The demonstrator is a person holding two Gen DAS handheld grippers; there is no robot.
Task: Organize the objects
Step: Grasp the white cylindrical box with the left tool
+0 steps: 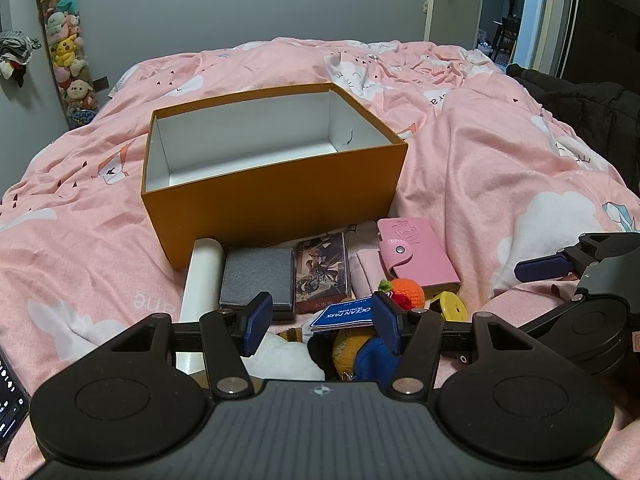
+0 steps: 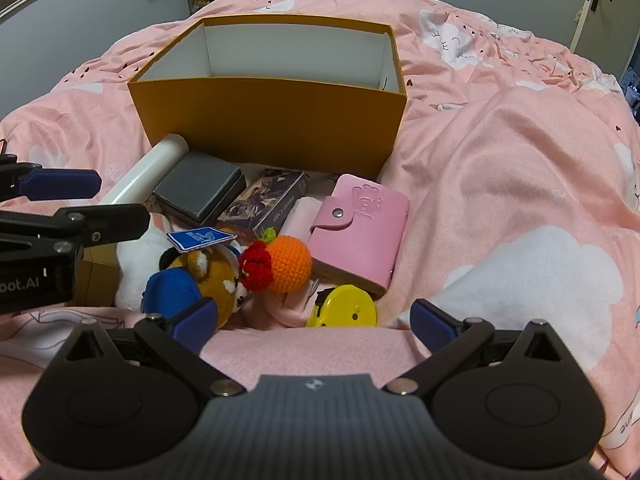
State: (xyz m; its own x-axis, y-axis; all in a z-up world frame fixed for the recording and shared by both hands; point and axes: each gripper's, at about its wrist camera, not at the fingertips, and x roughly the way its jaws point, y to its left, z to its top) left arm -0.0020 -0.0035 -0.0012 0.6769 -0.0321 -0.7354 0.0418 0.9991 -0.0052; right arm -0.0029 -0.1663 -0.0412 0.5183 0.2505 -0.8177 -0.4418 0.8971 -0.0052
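Note:
An open orange box (image 1: 276, 196) with an empty white inside stands on the pink bed. A heap lies in front of it: white tube (image 1: 202, 276), grey box (image 1: 258, 276), card deck (image 1: 322, 270), pink snap wallet (image 1: 416, 256), orange crochet ball (image 2: 290, 264), yellow tape measure (image 2: 346, 308) and a plush toy (image 2: 208, 276) with a blue tag (image 1: 346, 314). My left gripper (image 1: 320, 324) hangs open over the plush toy and tag, pads clear of them. My right gripper (image 2: 316, 326) stands wide open just short of the tape measure, nothing between its pads.
The rumpled pink duvet (image 2: 500, 168) spreads right of the heap. A dark coat (image 1: 588, 108) lies at the bed's far right. A phone screen (image 1: 10, 396) shows at the left edge. A tube of plush toys (image 1: 70, 56) stands against the wall.

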